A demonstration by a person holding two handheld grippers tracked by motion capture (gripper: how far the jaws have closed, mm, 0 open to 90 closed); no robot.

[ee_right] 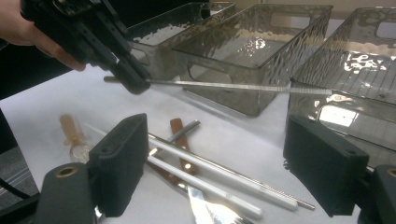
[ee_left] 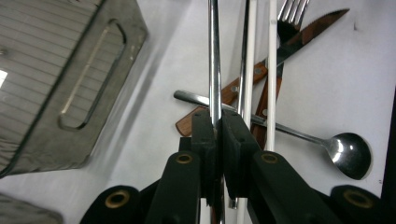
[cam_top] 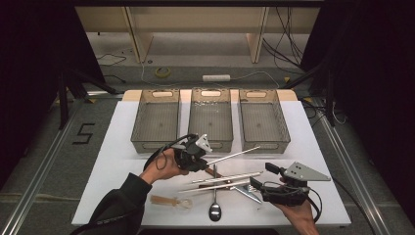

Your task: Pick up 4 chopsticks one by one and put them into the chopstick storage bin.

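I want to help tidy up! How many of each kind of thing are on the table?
Bins: 3
Chopsticks: 4 (2 metal, 2 white)
Spoons: 2
Forks: 1
Knives: 1
Total: 11

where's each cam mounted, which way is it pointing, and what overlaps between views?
High view: above the person's side, looking forward and down on the table; both forearms, left gripper, right gripper.
Left gripper view: on the left gripper, looking along shut jaws clamping a metal chopstick above the cutlery.
Right gripper view: on the right gripper, jaws open, facing the bins.
Shared: the chopstick, spoon and bins show in the high view and both gripper views.
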